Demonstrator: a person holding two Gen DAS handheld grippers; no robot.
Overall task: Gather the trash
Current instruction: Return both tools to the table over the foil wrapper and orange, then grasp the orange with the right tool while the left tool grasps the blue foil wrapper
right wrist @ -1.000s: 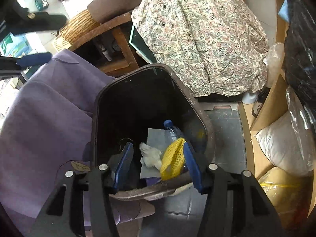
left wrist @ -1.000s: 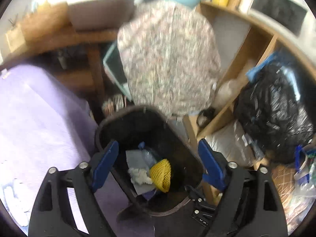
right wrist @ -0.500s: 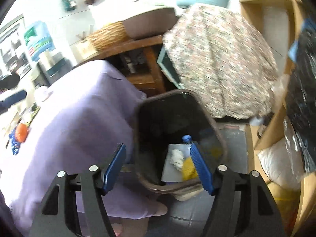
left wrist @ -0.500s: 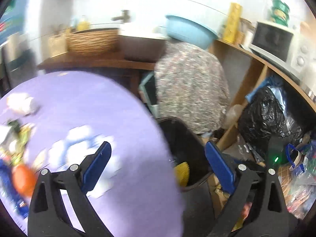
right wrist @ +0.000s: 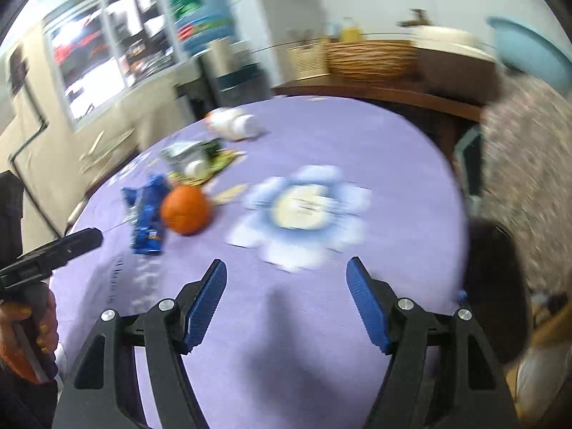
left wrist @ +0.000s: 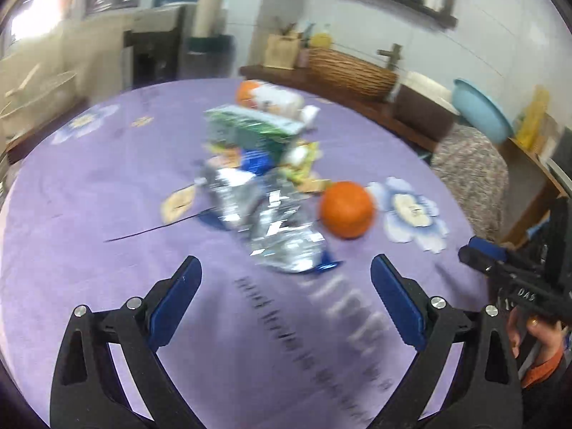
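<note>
A pile of trash lies on the round purple table (left wrist: 89, 186): crumpled silver foil wrappers (left wrist: 282, 236), a green-and-white carton (left wrist: 250, 128) and a blue packet (right wrist: 148, 214). An orange (left wrist: 346, 209) sits beside the pile and also shows in the right wrist view (right wrist: 186, 209). A second orange (left wrist: 246, 91) is at the far side. My left gripper (left wrist: 286, 300) is open and empty, just short of the foil. My right gripper (right wrist: 286, 300) is open and empty over the bare cloth. The black bin (right wrist: 497, 286) is off the table's right edge.
A flower print (right wrist: 304, 211) marks the cloth. A wooden counter holds a wicker basket (left wrist: 350, 71) and a blue basin (left wrist: 479, 111). A paisley-covered object (left wrist: 472, 175) stands right of the table. The right gripper also shows in the left wrist view (left wrist: 500, 261).
Both grippers swung left from above the bin, which holds yellow netting and paper, to over the table. The trash pile and orange are now in front of them. Both stayed open.
</note>
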